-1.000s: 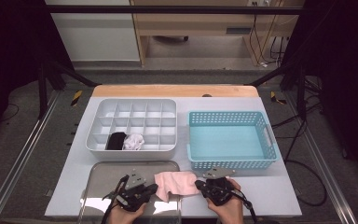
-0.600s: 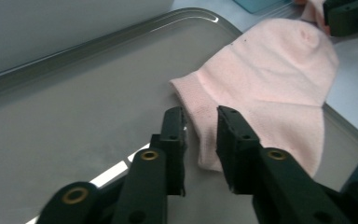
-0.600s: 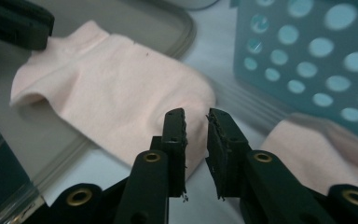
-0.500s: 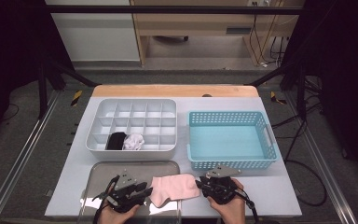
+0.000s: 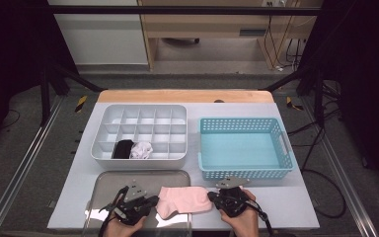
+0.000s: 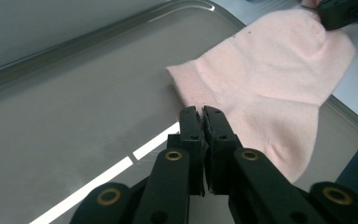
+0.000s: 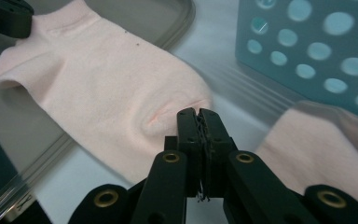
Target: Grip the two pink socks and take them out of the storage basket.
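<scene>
A pale pink sock [image 5: 182, 200] lies stretched flat near the front edge, half on the metal tray [image 5: 118, 180] and half on the white table. My left gripper [image 5: 154, 201] is shut on its cuff end; in the left gripper view the jaws [image 6: 200, 112] pinch the sock [image 6: 270, 88] at its edge. At the toe end my right gripper [image 5: 211, 196] is shut, and its own view shows the jaws [image 7: 198, 113] biting a small fold of the sock [image 7: 107, 93]. Each gripper also appears in the other's view: right gripper [image 6: 345, 11], left gripper [image 7: 4, 16].
A white compartment organiser [image 5: 138, 160] stands behind the tray, holding a rolled black sock [image 5: 123, 148] and a rolled white sock [image 5: 141, 149]. To its right sits a teal perforated basket [image 5: 246, 174], close behind my right gripper, seen as teal basket wall [image 7: 307, 46].
The sock has come down and toward the front edge and now lies flatter and more stretched. The left gripper drifted slightly left; the right one has barely moved.
</scene>
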The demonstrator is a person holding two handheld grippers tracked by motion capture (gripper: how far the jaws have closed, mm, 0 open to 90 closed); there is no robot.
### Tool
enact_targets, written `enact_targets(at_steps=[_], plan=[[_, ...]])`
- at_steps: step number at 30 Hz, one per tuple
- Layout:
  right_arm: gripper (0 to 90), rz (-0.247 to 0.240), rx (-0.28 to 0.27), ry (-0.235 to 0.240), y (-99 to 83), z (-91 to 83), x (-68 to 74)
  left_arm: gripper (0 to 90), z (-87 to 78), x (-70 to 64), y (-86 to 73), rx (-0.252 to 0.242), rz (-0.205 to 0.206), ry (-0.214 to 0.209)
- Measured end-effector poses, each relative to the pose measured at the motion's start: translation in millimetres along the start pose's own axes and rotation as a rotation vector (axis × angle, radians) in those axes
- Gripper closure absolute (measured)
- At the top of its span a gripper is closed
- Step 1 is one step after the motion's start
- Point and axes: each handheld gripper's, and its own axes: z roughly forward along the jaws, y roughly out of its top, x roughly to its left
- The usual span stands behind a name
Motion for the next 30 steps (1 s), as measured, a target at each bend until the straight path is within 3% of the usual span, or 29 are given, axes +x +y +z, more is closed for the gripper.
enact_targets(at_steps=[2,5,7,10,15,22,30], plan=[[88.4,-0.001,-0.007,0.008,-1.2,-3.1,-1.2,86.2,1.8,0.4,0.3,0.002,0.005,0.002],[85.9,-0.009,0.026,-0.008,-2.3,4.1,0.4,82.7,6.4,-1.9,0.4,0.007,0.027,0.022],[81.0,-0.014,0.021,-0.003,-1.9,4.9,1.1,73.4,4.8,-1.8,0.7,-0.021,0.017,0.033],[78.6,0.012,-0.036,0.021,0.0,-5.3,-2.4,66.7,-2.4,4.0,2.0,-0.071,-0.025,0.037],[78.6,0.036,-0.095,-0.053,-1.7,-27.9,-20.1,61.0,-16.8,14.7,3.0,-0.121,-0.068,0.052],[75.2,0.085,-0.1,-0.175,-10.3,-46.2,-44.6,55.7,-25.7,24.4,1.3,-0.143,-0.093,0.07],[66.6,0.116,-0.074,-0.214,-20.1,-44.2,-62.9,54.1,-22.4,24.8,-1.3,-0.137,-0.103,0.061]])
